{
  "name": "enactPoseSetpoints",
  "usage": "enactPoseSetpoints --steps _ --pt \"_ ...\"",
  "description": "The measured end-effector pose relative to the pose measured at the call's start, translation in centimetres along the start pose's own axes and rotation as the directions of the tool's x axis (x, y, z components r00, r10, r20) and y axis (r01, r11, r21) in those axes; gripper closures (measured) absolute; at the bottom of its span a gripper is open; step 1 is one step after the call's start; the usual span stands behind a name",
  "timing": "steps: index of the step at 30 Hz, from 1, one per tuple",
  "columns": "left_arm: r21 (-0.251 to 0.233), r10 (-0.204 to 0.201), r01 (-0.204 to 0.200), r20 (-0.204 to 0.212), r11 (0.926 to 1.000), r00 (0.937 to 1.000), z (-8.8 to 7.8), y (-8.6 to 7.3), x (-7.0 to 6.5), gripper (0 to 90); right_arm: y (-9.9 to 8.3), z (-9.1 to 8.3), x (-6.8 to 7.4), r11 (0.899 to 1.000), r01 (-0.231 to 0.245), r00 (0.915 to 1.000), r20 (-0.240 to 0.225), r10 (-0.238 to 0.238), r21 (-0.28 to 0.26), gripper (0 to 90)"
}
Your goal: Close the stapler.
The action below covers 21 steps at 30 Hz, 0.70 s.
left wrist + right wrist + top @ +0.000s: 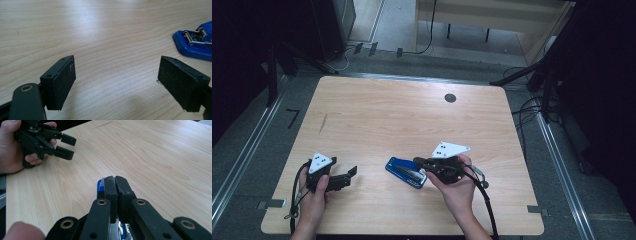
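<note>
A blue stapler [406, 172] lies flat on the wooden table [412, 120], near the front edge at the middle. My right gripper [417, 161] hovers just over the stapler, jaws pressed together with nothing between them; in the right gripper view the gripper [115, 178] hides most of the stapler [100, 186]. My left gripper [351, 175] is held low at the front left, apart from the stapler and pointing toward it. Its jaws stand wide open [116, 75] over bare wood, with the stapler [193, 42] off to the right. The right gripper view also shows the left gripper [67, 146] in a hand.
A round dark hole [450, 98] sits in the table's far right part. A thin dark streak [323, 123] marks the wood at the left. Black stands and cables [532, 107] surround the table on the floor.
</note>
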State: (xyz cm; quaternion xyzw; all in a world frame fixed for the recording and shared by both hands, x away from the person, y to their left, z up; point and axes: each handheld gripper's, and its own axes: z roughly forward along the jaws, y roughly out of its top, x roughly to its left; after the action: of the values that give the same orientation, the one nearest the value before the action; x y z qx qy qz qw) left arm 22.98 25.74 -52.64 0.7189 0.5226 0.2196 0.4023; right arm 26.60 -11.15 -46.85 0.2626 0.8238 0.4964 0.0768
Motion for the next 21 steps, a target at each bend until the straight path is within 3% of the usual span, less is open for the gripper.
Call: enactPoseSetpoints --steps 9,15,19,21 --pt "-0.001 -0.005 0.005 -0.002 1.0 1.0 0.0 0.0 0.0 15.2 -2.5 -0.3 -0.3 1.0 -0.015 0.9999 0.007 0.015 0.024 89.7" --pt "-0.003 -0.014 0.014 -0.007 0.9999 0.9999 0.0 0.0 0.1 15.3 -3.2 -0.4 -0.2 0.999 -0.005 0.9999 0.014 0.004 0.036 89.8" --pt "-0.003 -0.015 0.015 -0.008 0.9999 0.9999 0.0 0.0 0.1 15.3 -3.6 -0.5 -0.4 1.0 -0.01 0.9999 0.009 0.01 0.023 90.0" --pt "-0.002 -0.016 0.016 -0.01 0.9999 0.9998 0.0 0.0 0.1 15.3 -3.9 -0.6 -0.6 0.999 -0.037 0.9993 0.001 0.037 0.001 90.0"
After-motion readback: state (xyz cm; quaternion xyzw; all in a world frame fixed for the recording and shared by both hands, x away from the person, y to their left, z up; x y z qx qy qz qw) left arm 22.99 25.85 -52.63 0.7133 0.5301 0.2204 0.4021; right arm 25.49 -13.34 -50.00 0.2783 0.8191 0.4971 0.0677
